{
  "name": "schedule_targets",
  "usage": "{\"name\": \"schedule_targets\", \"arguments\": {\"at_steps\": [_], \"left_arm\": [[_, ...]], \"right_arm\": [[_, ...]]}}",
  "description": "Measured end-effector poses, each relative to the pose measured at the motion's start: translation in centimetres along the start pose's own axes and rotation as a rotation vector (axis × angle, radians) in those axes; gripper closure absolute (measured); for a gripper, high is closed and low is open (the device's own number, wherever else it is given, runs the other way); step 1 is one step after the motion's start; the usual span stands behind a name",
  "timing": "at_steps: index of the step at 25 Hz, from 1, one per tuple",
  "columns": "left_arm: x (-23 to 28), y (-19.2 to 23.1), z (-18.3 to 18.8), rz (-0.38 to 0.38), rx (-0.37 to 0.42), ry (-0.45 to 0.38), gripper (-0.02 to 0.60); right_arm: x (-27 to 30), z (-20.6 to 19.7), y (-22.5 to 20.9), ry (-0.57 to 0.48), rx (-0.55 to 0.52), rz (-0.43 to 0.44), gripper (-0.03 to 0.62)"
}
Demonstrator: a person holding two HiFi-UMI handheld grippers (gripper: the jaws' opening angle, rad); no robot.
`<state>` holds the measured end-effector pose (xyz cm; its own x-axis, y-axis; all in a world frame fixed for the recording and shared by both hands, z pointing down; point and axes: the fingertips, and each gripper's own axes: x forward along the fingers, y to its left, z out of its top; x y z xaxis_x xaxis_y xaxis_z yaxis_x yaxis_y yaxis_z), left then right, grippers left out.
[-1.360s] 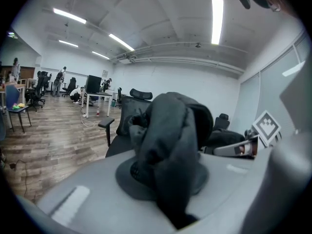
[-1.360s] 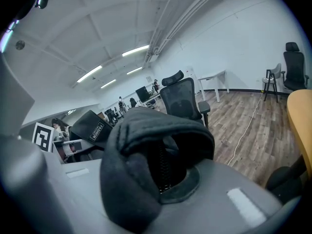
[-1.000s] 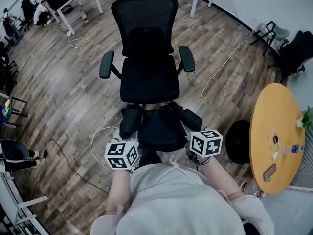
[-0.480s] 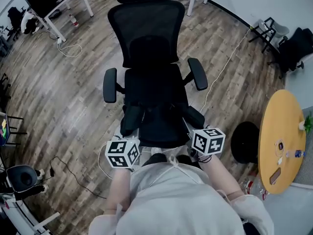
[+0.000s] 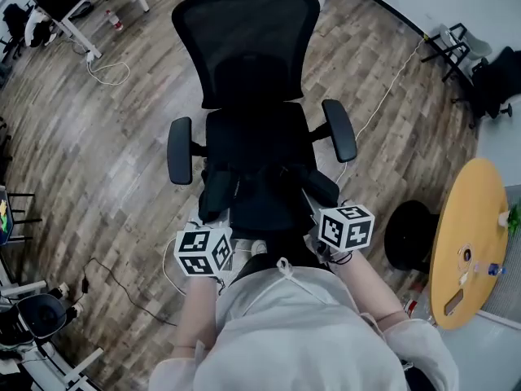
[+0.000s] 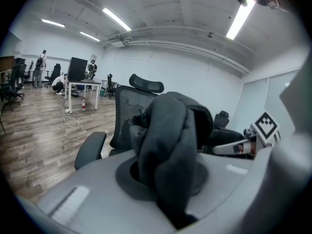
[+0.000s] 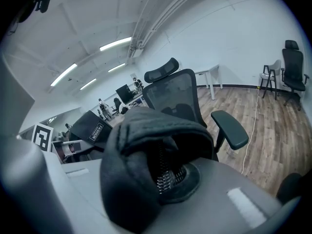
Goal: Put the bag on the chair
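Note:
A black bag [image 5: 264, 206] hangs between my two grippers, just in front of a black office chair [image 5: 252, 137]; its far edge overlaps the seat's front edge. My left gripper [image 5: 213, 222] is shut on the bag's left padded strap [image 6: 168, 145], which bulges out between the jaws. On the other side, my right gripper [image 5: 324, 206] is shut on the right padded strap [image 7: 141, 165]. In both gripper views the chair's mesh back [image 6: 129, 113] [image 7: 178, 96] stands close ahead. The fingertips are hidden under the straps.
A round yellow table [image 5: 468, 243] with small items stands at the right, a dark round stool [image 5: 407, 235] beside it. Cables [image 5: 106, 72] lie on the wood floor. The chair's armrests [image 5: 179, 149] [image 5: 340, 129] flank the seat. Desks and people are far back left.
Both grippers have carried the bag forward toward the chair. The chair now sits closer and larger in the head view, and the bag's far edge reaches the seat's front.

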<state>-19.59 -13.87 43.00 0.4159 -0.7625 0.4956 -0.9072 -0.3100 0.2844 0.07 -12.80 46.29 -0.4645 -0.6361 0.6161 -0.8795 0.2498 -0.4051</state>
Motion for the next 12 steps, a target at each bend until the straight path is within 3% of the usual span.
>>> {"name": "schedule_targets", "arguments": {"at_steps": [12], "left_arm": [[13.7, 5.5, 4.2, 0.074, -0.045, 0.045, 0.552]], "right_arm": [[12.3, 8.6, -6.0, 0.058, -0.021, 0.039, 0.563]]}}
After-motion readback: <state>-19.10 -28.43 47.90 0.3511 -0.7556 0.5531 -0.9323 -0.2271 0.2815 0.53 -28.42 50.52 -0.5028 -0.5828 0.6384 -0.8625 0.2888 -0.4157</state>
